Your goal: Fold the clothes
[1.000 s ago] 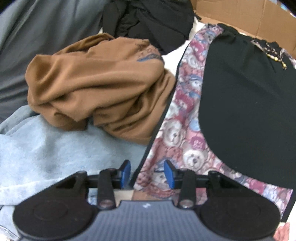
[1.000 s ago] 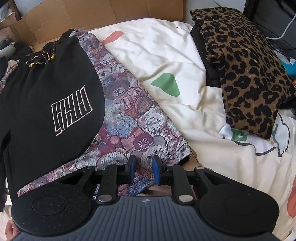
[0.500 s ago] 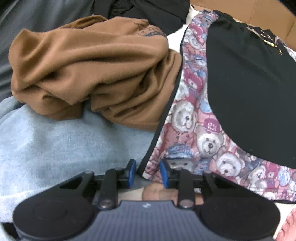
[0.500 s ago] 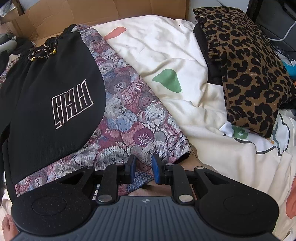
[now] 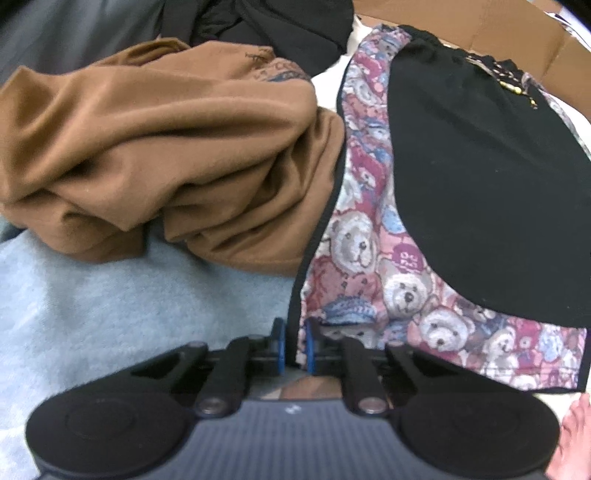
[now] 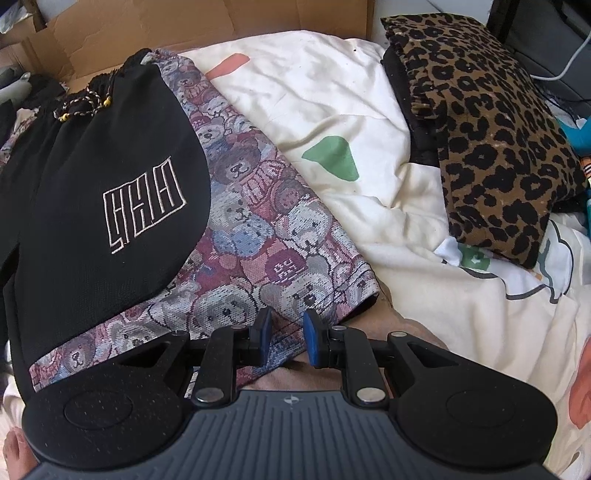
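Teddy-bear print shorts (image 5: 369,236) with black panels (image 5: 480,166) lie flat on the bed. In the right wrist view the shorts (image 6: 266,236) show a white outlined logo (image 6: 144,206) on the black part. My left gripper (image 5: 294,345) is at the shorts' near left corner. Its jaws are closing, and the black-trimmed edge fills the narrow gap between the blue pads (image 5: 309,343). My right gripper (image 6: 287,334) sits at the near right hem, shut on the bear fabric that lies between its pads.
A crumpled brown garment (image 5: 166,147) lies left of the shorts on light blue cloth (image 5: 92,314), with black clothes (image 5: 277,22) behind. A folded leopard-print piece (image 6: 498,129) rests at the right on the cream sheet (image 6: 369,110). Cardboard (image 6: 221,26) lines the back. A person's toes (image 5: 572,435) show.
My left gripper came down and in toward the shorts' left corner, and its jaws narrowed onto the black edge. The right gripper kept still on the hem.
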Action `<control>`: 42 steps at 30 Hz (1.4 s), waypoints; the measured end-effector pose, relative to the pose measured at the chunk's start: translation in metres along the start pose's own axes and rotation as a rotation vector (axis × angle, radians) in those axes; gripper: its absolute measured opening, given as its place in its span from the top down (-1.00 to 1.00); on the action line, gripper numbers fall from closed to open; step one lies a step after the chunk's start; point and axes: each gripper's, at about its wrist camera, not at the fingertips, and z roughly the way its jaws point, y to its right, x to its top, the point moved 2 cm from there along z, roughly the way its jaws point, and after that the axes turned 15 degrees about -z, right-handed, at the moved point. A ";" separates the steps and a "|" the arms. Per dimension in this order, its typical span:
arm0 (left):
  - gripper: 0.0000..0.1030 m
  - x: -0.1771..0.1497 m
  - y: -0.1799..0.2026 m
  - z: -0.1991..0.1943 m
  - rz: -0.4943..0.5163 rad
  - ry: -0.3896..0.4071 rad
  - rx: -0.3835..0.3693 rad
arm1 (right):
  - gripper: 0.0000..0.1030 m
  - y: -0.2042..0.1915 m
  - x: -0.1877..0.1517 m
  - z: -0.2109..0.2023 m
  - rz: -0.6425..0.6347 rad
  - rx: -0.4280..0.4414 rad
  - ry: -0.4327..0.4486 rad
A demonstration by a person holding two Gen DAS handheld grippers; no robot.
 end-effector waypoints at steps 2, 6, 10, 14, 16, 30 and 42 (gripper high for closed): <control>0.80 -0.003 0.001 -0.008 0.002 0.000 -0.008 | 0.52 0.000 0.001 -0.003 0.002 0.001 0.007; 0.82 -0.007 0.004 -0.026 0.003 0.003 -0.031 | 0.52 -0.004 0.008 -0.012 -0.014 0.005 0.032; 0.83 -0.005 0.011 -0.045 0.019 0.015 -0.050 | 0.52 -0.011 0.016 -0.018 -0.027 0.026 0.062; 0.84 0.004 0.027 -0.056 0.029 0.017 -0.072 | 0.52 -0.021 0.021 -0.021 -0.060 0.039 0.073; 0.84 0.005 0.032 -0.062 0.030 0.012 -0.080 | 0.52 -0.024 0.022 -0.024 -0.057 0.042 0.085; 0.85 0.017 0.092 -0.087 0.022 -0.037 -0.188 | 0.22 -0.063 0.035 -0.035 -0.114 0.163 0.132; 0.86 0.023 0.162 -0.077 0.047 -0.078 -0.261 | 0.21 -0.103 0.045 -0.042 -0.182 0.266 0.187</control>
